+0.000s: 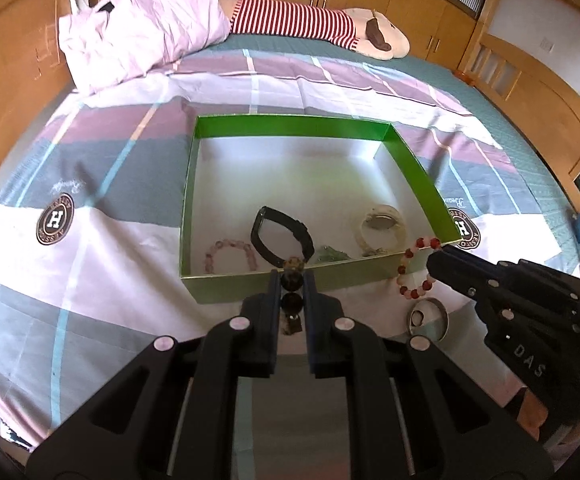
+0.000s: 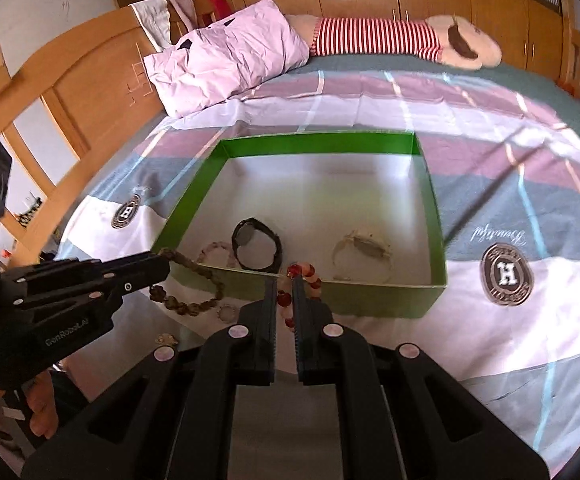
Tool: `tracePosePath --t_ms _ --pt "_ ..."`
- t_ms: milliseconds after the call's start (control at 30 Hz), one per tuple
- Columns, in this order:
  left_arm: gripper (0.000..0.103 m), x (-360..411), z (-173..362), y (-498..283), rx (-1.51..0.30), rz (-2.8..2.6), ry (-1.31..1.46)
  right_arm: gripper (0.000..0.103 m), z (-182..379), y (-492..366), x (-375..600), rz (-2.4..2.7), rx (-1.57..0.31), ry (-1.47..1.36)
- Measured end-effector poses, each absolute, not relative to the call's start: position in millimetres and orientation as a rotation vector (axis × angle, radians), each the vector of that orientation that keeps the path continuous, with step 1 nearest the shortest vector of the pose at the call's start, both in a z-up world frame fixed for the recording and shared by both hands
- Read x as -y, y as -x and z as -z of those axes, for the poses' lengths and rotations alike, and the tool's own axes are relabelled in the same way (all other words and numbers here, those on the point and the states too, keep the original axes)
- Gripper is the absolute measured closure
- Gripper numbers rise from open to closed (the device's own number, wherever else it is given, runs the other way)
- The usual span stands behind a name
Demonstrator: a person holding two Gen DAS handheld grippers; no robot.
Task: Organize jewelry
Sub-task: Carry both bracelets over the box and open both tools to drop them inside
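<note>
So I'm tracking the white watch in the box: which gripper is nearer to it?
Right. The right gripper, shut on the red-and-white bead bracelet, sits just past the near wall from the white watch. The left gripper is farther along that wall.

We see the box (image 1: 417,160) on the bed (image 1: 90,280); inside, near its front wall, watch (image 1: 280,236) left of bangle (image 1: 381,226); pillow (image 1: 142,32) behind.

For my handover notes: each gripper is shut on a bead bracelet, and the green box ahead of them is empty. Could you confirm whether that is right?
Not quite: the green box is not empty. The right wrist view shows a black watch, a pale watch and a pink bracelet inside. The rest holds: the left gripper is shut on a dark bracelet, the right gripper on a red bracelet.
</note>
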State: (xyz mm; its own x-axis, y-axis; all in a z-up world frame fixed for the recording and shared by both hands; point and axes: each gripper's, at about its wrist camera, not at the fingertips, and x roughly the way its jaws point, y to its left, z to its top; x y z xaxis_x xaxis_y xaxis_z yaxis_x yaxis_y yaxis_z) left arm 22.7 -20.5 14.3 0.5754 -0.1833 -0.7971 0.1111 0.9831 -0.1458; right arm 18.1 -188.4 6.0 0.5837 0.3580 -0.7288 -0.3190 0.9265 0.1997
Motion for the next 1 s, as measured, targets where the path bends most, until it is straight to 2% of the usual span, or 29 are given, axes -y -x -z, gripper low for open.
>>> tracePosePath --t_ms 200,733,1000 --pt "0.092 32 -20 -13 -0.879 0.109 0.002 0.096 -6 -18 186 -0.387 -0.842 -0.045" --pt "0.092 20 -42 -2 -0.76 0.057 0.017 0.096 -30 -10 196 -0.418 -0.69 -0.118" --pt "0.092 12 -43 -6 -0.754 0.038 0.031 0.096 -33 -10 197 -0.396 -0.673 -0.123"
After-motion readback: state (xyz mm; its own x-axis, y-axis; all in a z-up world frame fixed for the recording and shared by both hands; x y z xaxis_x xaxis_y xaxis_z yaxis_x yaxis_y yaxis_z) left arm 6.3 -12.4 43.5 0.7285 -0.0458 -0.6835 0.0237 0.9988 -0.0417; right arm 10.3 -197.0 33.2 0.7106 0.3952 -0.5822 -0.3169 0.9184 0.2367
